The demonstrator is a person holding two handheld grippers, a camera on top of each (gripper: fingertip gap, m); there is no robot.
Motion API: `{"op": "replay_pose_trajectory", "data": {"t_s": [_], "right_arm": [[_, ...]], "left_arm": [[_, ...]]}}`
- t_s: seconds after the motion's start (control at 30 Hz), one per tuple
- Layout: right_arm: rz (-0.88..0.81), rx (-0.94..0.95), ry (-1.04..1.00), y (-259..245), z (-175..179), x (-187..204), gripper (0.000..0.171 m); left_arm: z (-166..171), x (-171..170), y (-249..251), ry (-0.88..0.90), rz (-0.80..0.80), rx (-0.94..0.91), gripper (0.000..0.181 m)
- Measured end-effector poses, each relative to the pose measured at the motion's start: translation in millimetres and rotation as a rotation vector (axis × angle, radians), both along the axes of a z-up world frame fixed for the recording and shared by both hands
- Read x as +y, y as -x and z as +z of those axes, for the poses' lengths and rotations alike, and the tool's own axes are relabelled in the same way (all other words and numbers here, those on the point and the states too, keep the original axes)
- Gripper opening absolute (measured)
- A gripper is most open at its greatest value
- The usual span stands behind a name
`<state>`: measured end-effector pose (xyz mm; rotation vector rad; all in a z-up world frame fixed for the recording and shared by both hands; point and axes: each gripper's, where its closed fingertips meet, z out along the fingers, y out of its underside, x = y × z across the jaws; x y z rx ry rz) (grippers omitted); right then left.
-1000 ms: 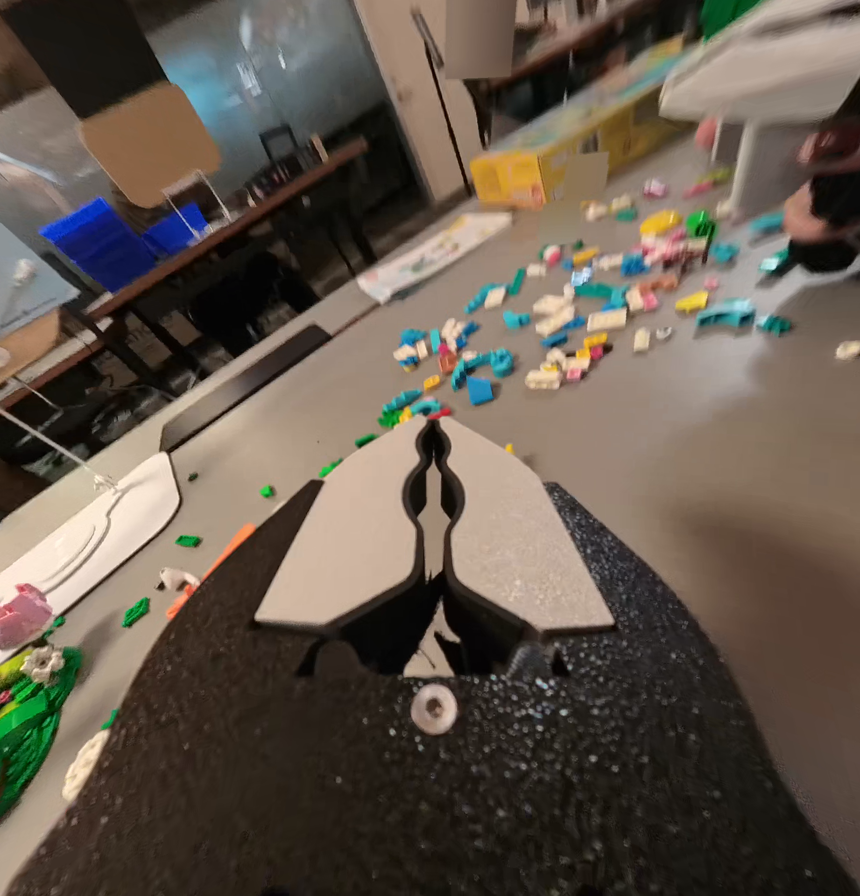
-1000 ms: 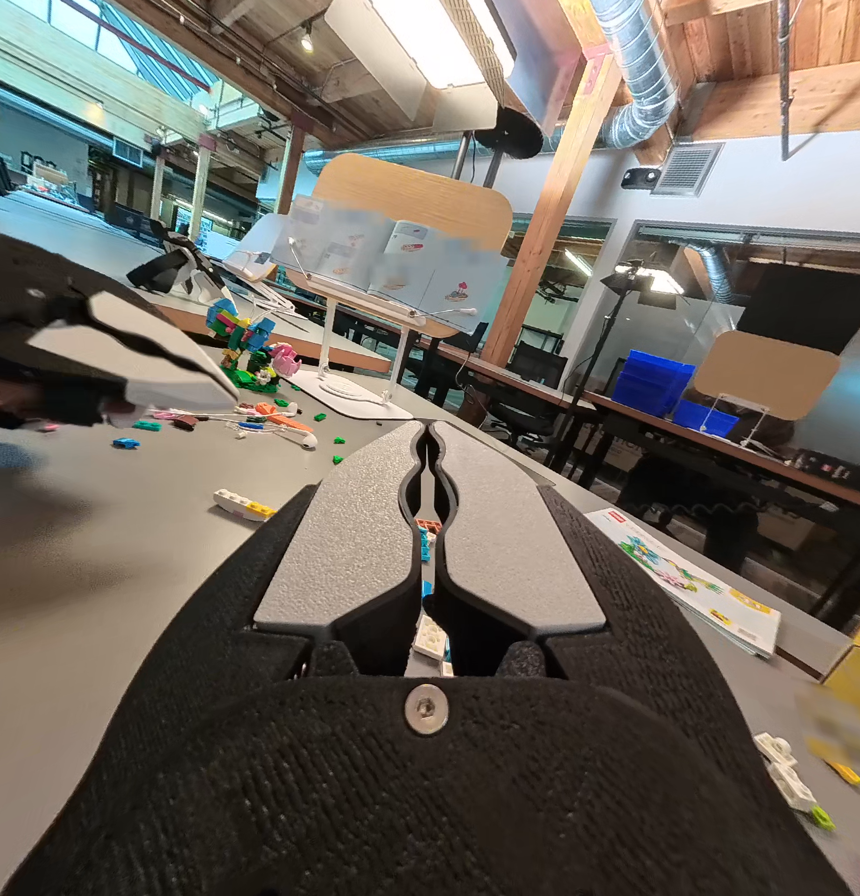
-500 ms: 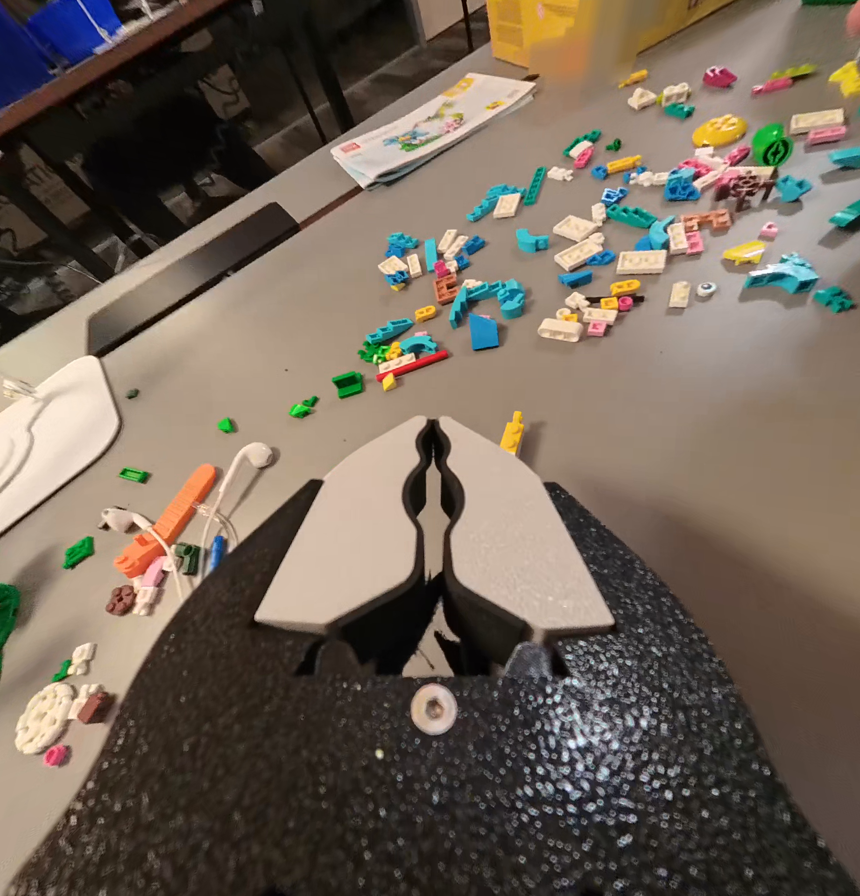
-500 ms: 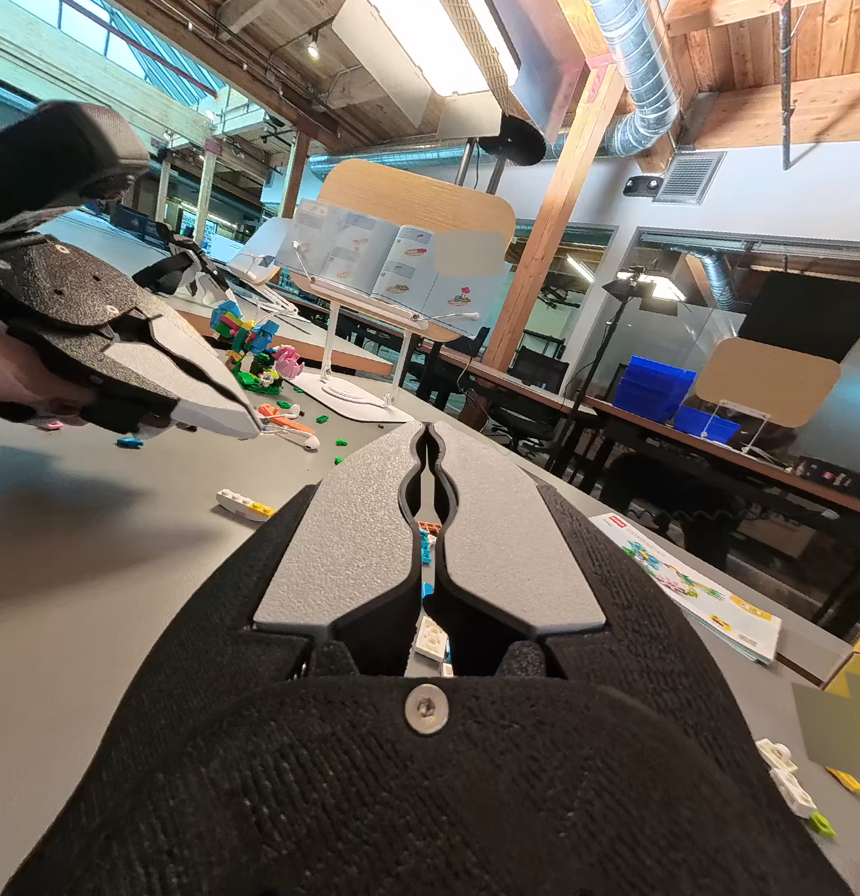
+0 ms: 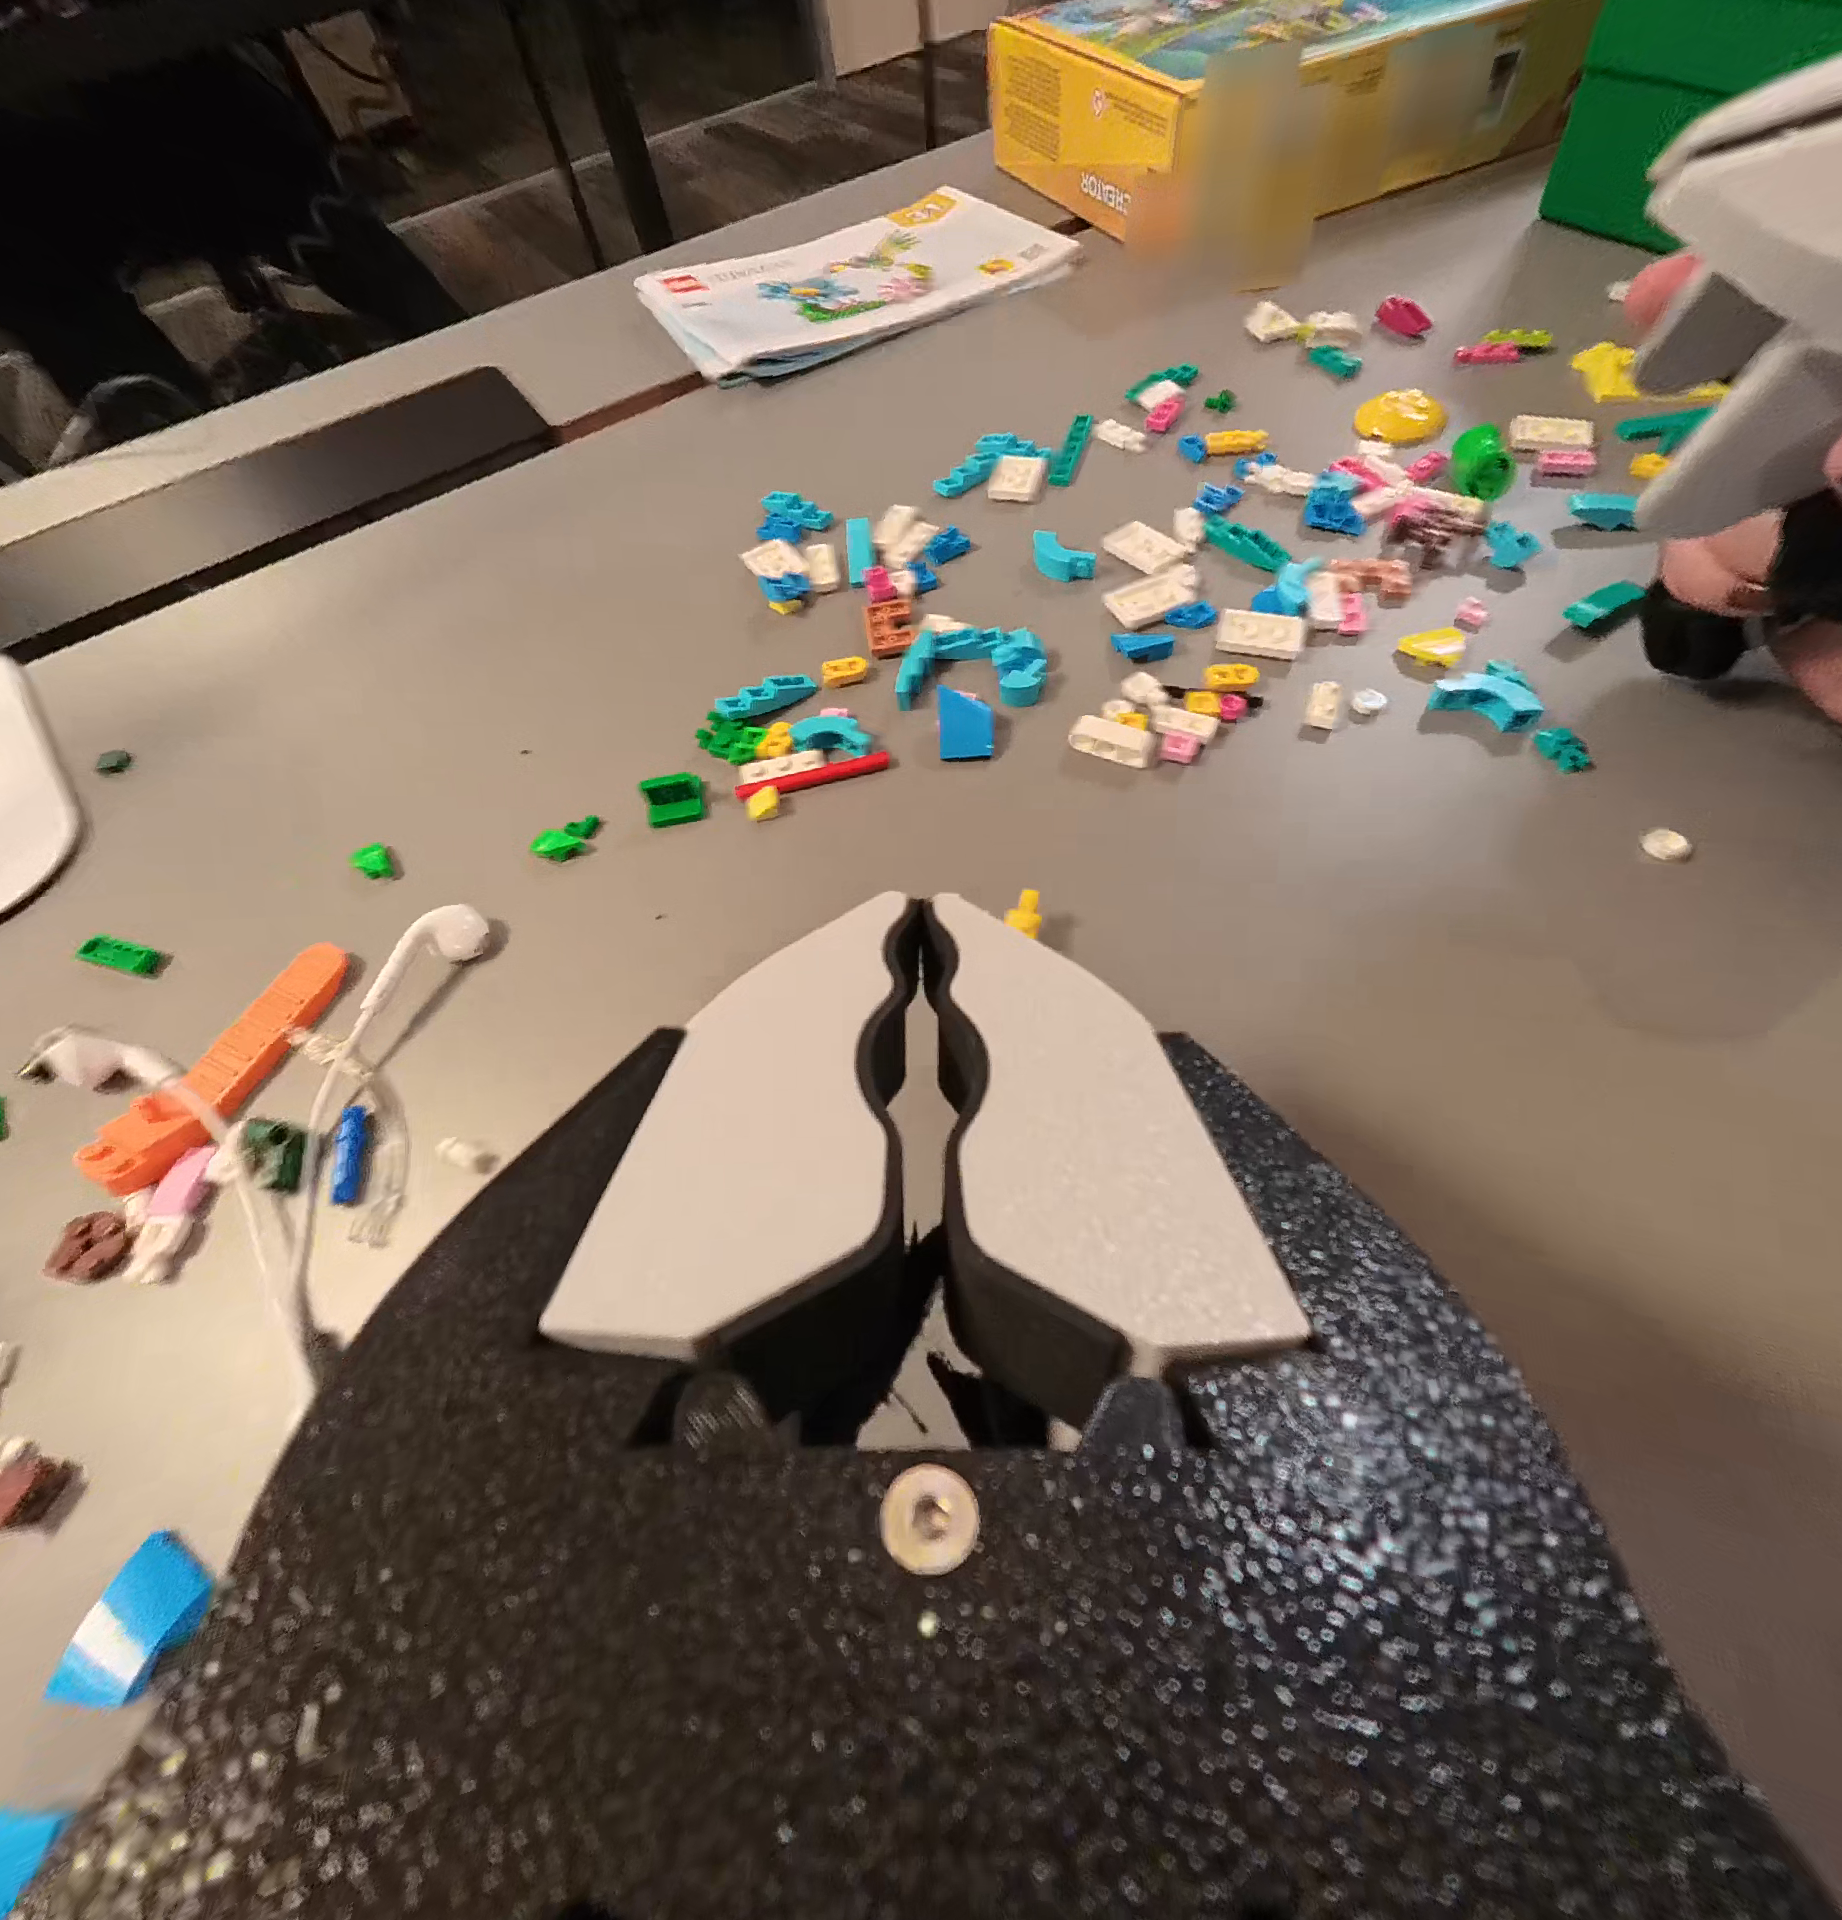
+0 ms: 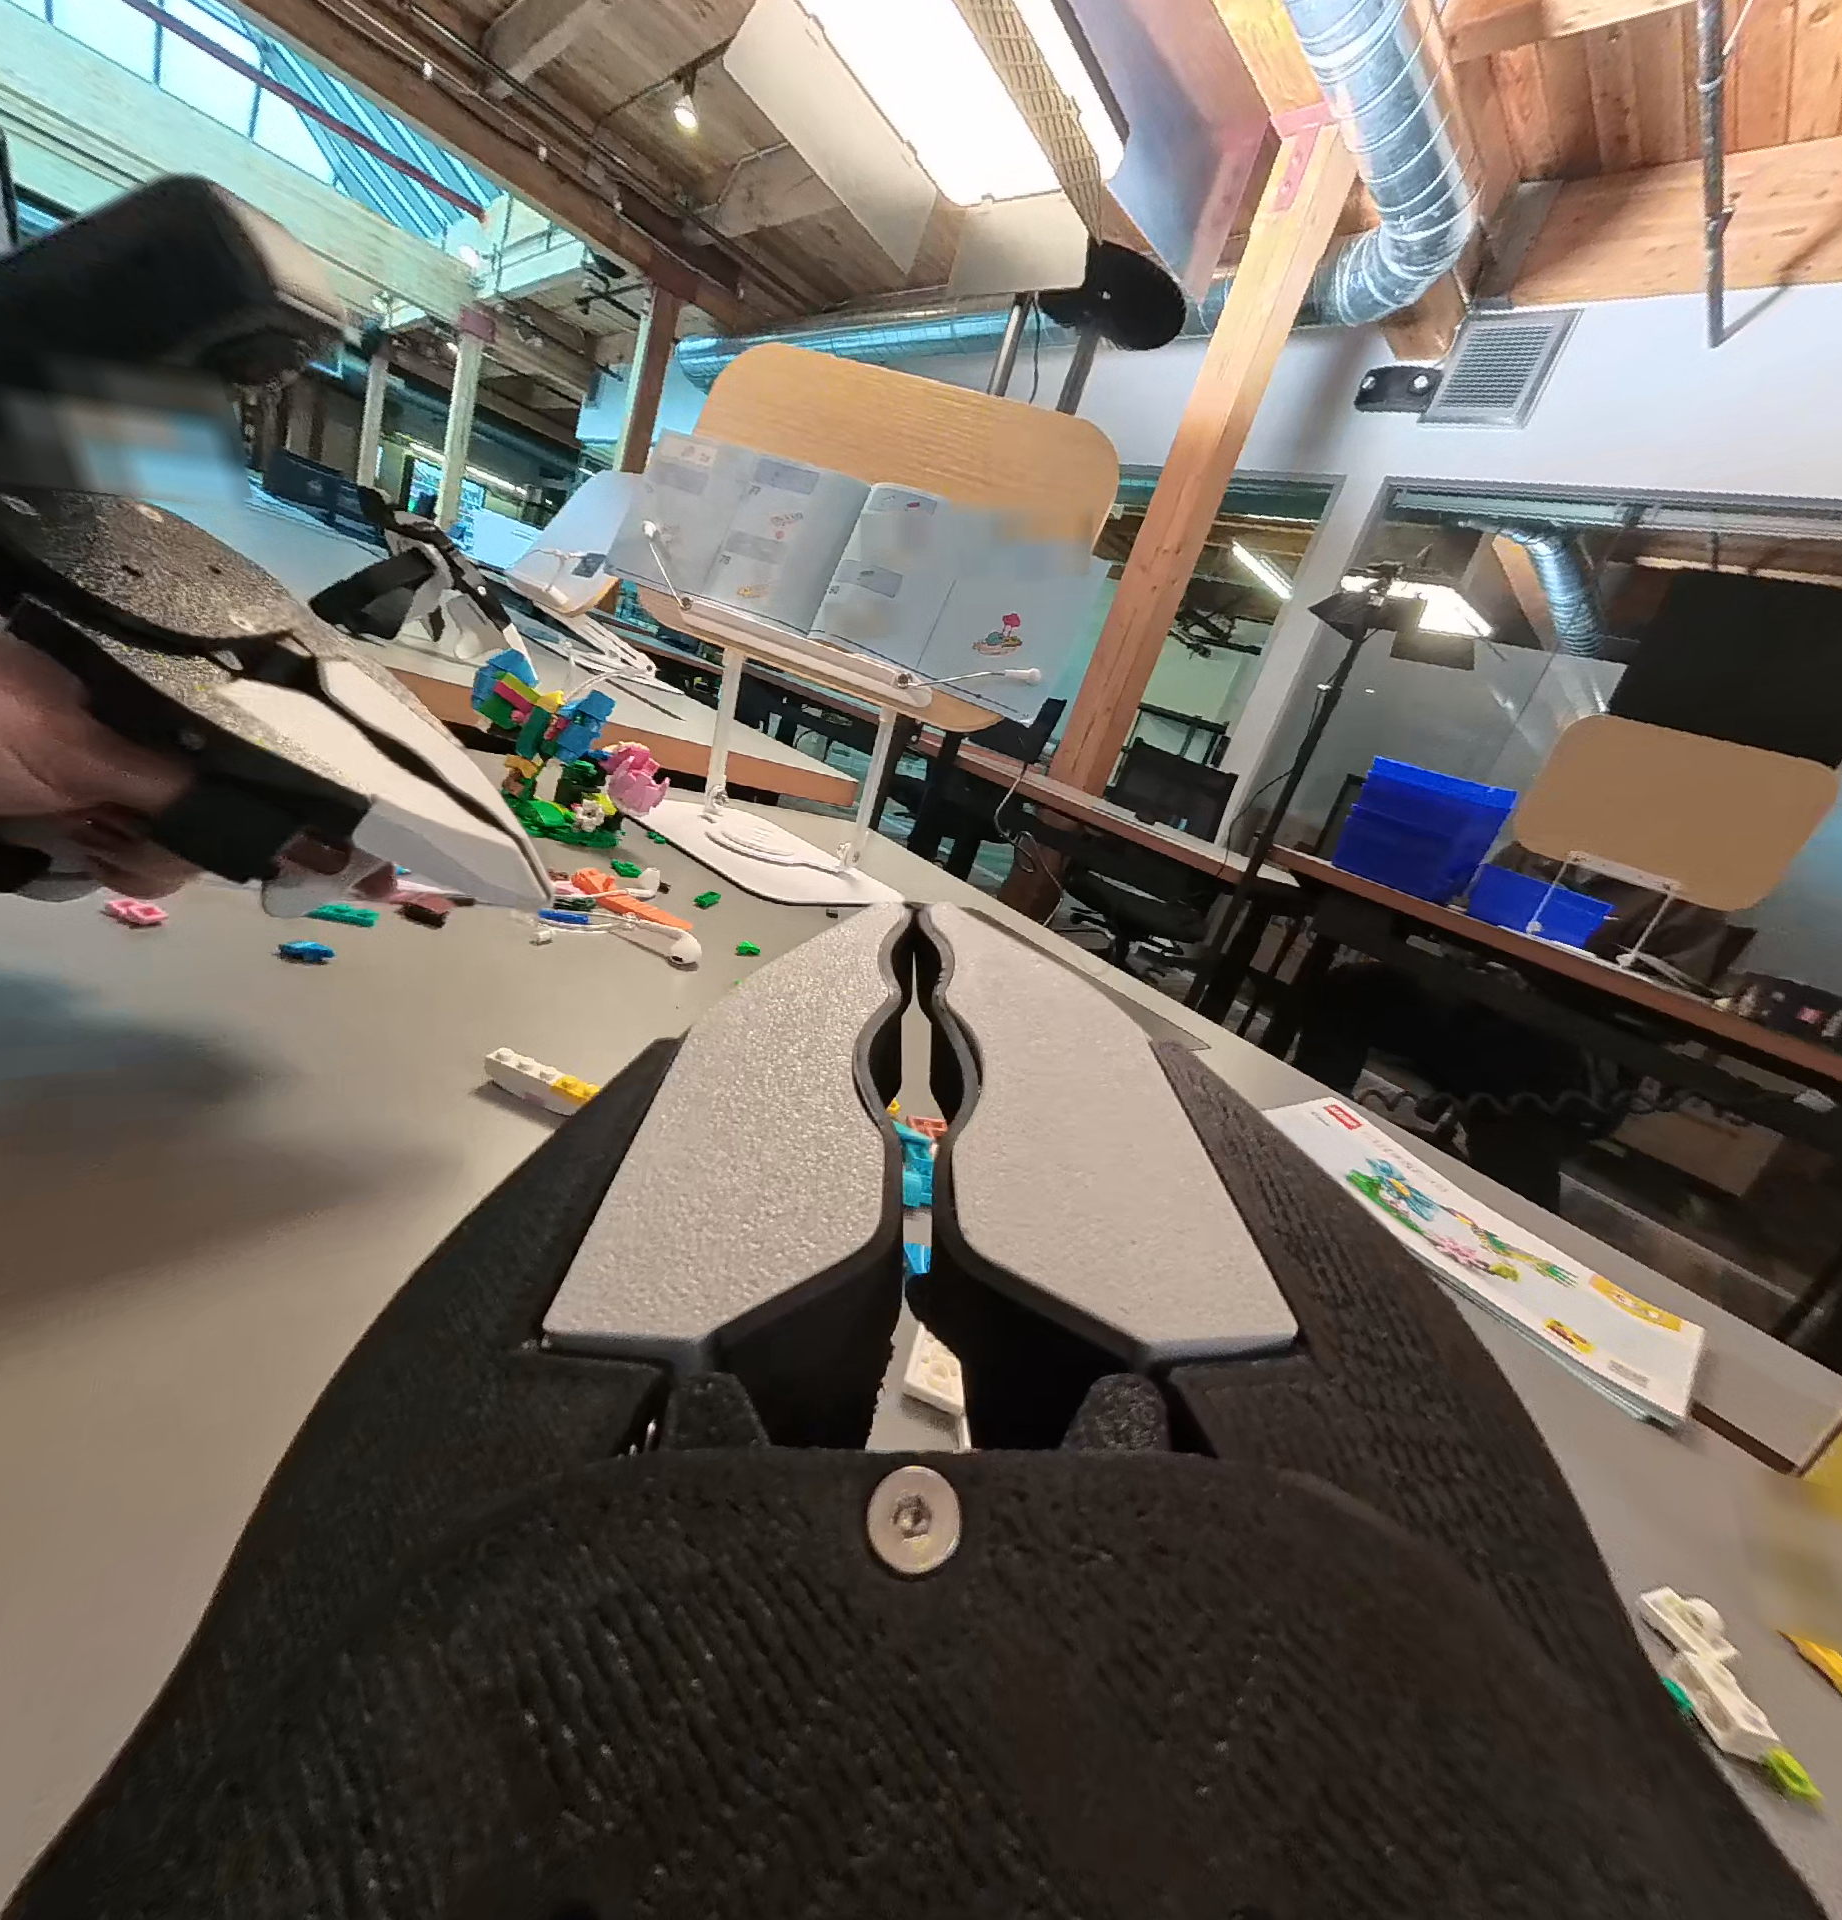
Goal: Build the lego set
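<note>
Many loose lego pieces (image 5: 1156,582) lie scattered on the grey table (image 5: 1364,1039). My left gripper (image 5: 922,909) is shut and empty, above the table, short of the pile, with a small yellow piece (image 5: 1026,914) just past its tip. It also shows in the right wrist view (image 6: 527,883), held by a hand. My right gripper (image 6: 912,914) is shut and empty, low over the pile; it shows at the right edge of the left wrist view (image 5: 1748,395). A partly built colourful lego model (image 6: 564,758) stands at the far side.
An orange brick separator (image 5: 221,1049) and white earphones (image 5: 418,966) lie at the left. A closed booklet (image 5: 855,275), a yellow box (image 5: 1156,104) and a green box (image 5: 1706,114) sit at the back. An open instruction book on a stand (image 6: 844,582) is beside the model. One gripper's finger ends stand about 15 centimetres off the other's.
My left gripper has tilted down and moved toward the pile, so the pieces look nearer. In the right wrist view it has come closer. My right gripper has barely moved.
</note>
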<state>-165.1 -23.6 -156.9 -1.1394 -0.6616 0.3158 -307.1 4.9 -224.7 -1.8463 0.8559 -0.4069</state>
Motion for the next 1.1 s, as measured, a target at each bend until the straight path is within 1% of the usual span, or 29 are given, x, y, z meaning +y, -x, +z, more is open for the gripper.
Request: {"op": "replay_pose_trajectory", "data": {"t_s": [0.03,0.07,0.17,0.3,0.5,0.6,0.77,0.83,0.87,0.93,1.0,1.03,1.1], "right_arm": [[-0.004,0.0,0.001,-1,0,0,0.0],[-0.007,0.0,0.001,-1,0,1,0.0],[-0.019,0.0,-0.006,-2,0,1,0.0],[-0.034,-0.011,-0.014,-3,0,2,0.0],[-0.046,-0.017,-0.019,-4,0,3,0.0],[-0.048,-0.023,-0.022,-3,0,4,0.0],[-0.053,-0.058,-0.042,-5,6,4,0.0],[0.022,-0.121,0.026,-6,5,6,0.0],[0.063,-0.173,0.095,-8,1,10,0.0],[0.144,-0.277,0.305,-16,-17,20,0.0],[0.263,-0.371,0.544,-22,-42,19,0.0],[0.282,-0.421,0.626,-27,-52,20,0.002],[0.213,-0.537,0.67,-40,-67,32,0.007]], "left_arm": [[2,3,6,-0.015,0.038,-0.007,0.0],[5,7,11,-0.031,0.073,-0.017,0.011],[11,12,20,-0.061,0.122,-0.077,0.02],[19,16,27,-0.179,0.141,-0.125,0.018],[35,13,29,-0.308,0.134,-0.193,0.017],[35,10,29,-0.294,0.122,-0.247,0.016],[28,11,27,-0.245,0.11,-0.255,0.018],[27,11,27,-0.24,0.108,-0.254,0.018],[27,10,27,-0.244,0.107,-0.249,0.019],[28,10,27,-0.258,0.106,-0.238,0.019],[28,9,26,-0.261,0.099,-0.234,0.019],[28,9,25,-0.258,0.094,-0.232,0.019],[27,8,23,-0.26,0.089,-0.224,0.019]]}}
